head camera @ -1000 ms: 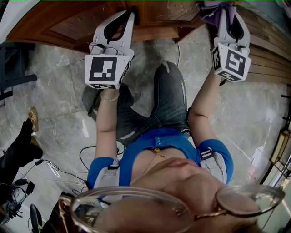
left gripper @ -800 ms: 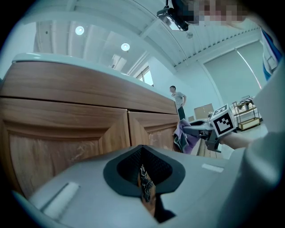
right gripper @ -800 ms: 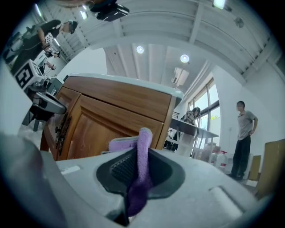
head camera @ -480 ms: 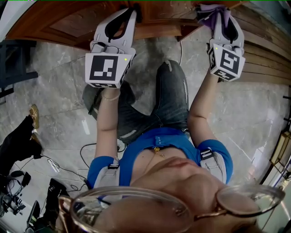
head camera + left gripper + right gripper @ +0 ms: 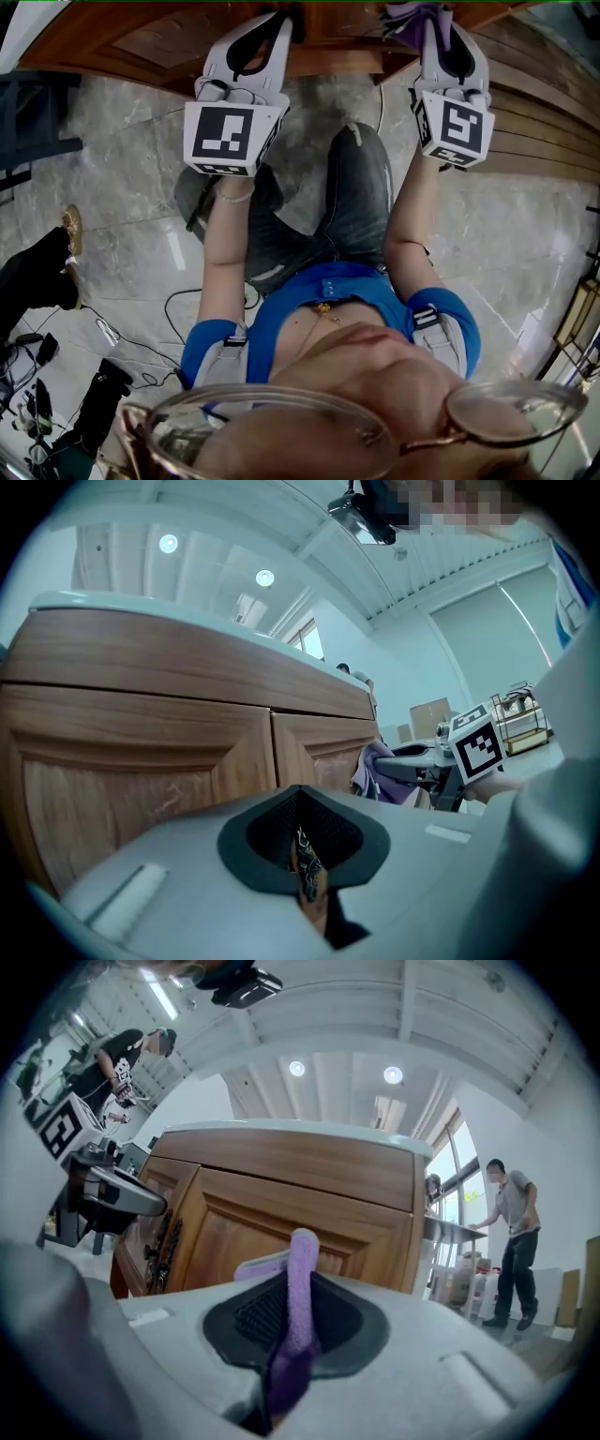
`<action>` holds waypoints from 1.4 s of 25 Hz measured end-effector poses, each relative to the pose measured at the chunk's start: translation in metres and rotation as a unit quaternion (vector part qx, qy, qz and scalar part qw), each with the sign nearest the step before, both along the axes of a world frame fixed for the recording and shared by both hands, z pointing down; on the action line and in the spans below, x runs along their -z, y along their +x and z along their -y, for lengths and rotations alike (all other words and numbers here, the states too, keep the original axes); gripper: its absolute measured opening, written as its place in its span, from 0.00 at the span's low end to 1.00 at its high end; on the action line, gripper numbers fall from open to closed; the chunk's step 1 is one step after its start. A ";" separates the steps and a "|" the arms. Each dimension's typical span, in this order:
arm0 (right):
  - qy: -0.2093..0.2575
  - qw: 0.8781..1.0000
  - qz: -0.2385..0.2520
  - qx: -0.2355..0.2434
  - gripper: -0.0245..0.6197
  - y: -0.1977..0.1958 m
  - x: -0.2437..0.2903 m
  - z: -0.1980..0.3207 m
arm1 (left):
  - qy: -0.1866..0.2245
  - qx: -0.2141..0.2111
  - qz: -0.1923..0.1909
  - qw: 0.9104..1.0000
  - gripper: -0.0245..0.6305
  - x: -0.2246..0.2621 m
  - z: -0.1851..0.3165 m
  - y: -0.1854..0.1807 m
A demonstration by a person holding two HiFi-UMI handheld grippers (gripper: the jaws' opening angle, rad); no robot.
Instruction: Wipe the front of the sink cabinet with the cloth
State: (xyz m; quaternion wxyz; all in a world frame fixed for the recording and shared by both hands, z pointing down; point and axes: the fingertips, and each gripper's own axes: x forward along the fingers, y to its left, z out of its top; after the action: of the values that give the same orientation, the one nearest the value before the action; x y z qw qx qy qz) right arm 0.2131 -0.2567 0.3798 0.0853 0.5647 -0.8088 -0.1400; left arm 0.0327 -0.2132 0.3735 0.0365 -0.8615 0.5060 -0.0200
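The right claw (image 5: 296,1321) is clenched on a soft purple cloth (image 5: 302,1269), whose fleecy fold pokes up before the paneled wooden cabinet (image 5: 281,1208). The left claw (image 5: 302,841) is clenched too (an ornate metal handle (image 5: 306,860) shows in its slit; whether gripped or behind is unclear).

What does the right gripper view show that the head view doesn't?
Only the right gripper view shows the ceiling lights and a person standing by a window.

Only the head view shows the wearer's jeans, blue shirt, the marble floor and cables.

Both show the wooden sink cabinet, the right gripper shut on the purple cloth, and the left gripper, which is shut on a door handle.
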 end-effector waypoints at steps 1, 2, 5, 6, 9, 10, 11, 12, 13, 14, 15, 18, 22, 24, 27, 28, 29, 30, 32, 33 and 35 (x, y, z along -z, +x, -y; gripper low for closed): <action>0.000 1.000 0.003 0.007 0.12 -0.007 0.000 -0.001 | 0.000 0.000 -0.001 1.000 0.04 0.000 0.000 -0.001; 0.000 1.000 0.006 0.013 0.12 -0.013 0.000 -0.002 | 0.000 -0.001 -0.003 1.000 0.04 0.000 -0.001 -0.002; 0.001 1.000 0.008 0.030 0.12 -0.034 0.000 -0.005 | 0.000 -0.001 -0.007 1.000 0.04 0.001 -0.001 -0.005; 0.001 0.999 0.009 0.037 0.12 -0.041 -0.001 -0.006 | 0.001 0.000 -0.009 1.000 0.04 0.001 -0.001 -0.007; 0.001 0.998 0.011 0.062 0.12 -0.064 -0.001 -0.008 | 0.001 0.002 -0.013 1.000 0.04 0.002 0.000 -0.010; 0.001 0.997 0.011 0.070 0.12 -0.072 -0.001 -0.009 | 0.001 0.002 -0.014 1.000 0.04 0.002 0.000 -0.010; 0.001 0.997 0.011 0.079 0.12 -0.079 0.000 -0.010 | 0.000 0.002 -0.014 1.000 0.04 0.002 0.001 -0.009; 0.001 0.996 0.012 0.089 0.12 -0.086 0.000 -0.011 | 0.000 0.001 -0.014 1.000 0.04 0.002 0.000 -0.009; 0.002 0.995 0.013 0.101 0.12 -0.094 0.001 -0.013 | 0.000 0.001 -0.014 1.000 0.04 0.002 0.000 -0.009; 0.002 0.993 0.013 0.114 0.12 -0.103 0.001 -0.015 | 0.000 0.001 -0.014 1.000 0.04 0.003 0.000 -0.010; 0.002 0.992 0.011 0.127 0.12 -0.113 0.001 -0.017 | -0.001 0.002 -0.015 1.000 0.04 0.003 0.000 -0.011; 0.001 0.990 -0.020 0.142 0.12 -0.136 -0.001 -0.023 | -0.001 0.006 -0.018 1.000 0.04 0.003 0.000 -0.015; 0.005 0.992 -0.038 0.124 0.12 -0.139 -0.003 -0.024 | 0.003 0.004 -0.024 1.000 0.04 0.006 -0.001 -0.016; 0.004 0.992 -0.036 0.123 0.12 -0.138 -0.004 -0.023 | 0.002 0.004 -0.025 1.000 0.04 0.005 -0.001 -0.017; 0.004 0.992 -0.037 0.122 0.12 -0.138 -0.007 -0.023 | -0.001 0.005 -0.025 1.000 0.04 0.003 0.000 -0.019; 0.002 0.992 -0.036 0.122 0.12 -0.138 -0.008 -0.023 | -0.001 0.006 -0.025 1.000 0.04 0.002 0.000 -0.019; -0.001 0.992 -0.036 0.122 0.12 -0.138 -0.011 -0.023 | -0.002 0.006 -0.025 1.000 0.04 0.002 0.001 -0.020; -0.002 0.992 -0.036 0.122 0.12 -0.137 -0.014 -0.023 | -0.002 0.007 -0.025 1.000 0.04 0.001 0.001 -0.020; -0.002 0.991 -0.030 0.127 0.12 -0.138 -0.023 -0.022 | -0.003 0.007 -0.025 1.000 0.04 0.001 0.000 -0.021; 0.000 0.991 -0.026 0.130 0.12 -0.138 -0.027 -0.022 | -0.002 0.008 -0.025 1.000 0.04 0.001 0.000 -0.021; -0.003 0.991 -0.024 0.132 0.12 -0.138 -0.037 -0.021 | -0.002 0.008 -0.025 1.000 0.04 0.001 0.000 -0.022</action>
State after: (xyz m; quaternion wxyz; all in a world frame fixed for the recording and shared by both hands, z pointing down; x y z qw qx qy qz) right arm 0.0750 -0.2355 0.4163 0.0875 0.4490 -0.8745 -0.1612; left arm 0.0112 -0.2130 0.3721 0.0218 -0.8577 0.5138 0.0008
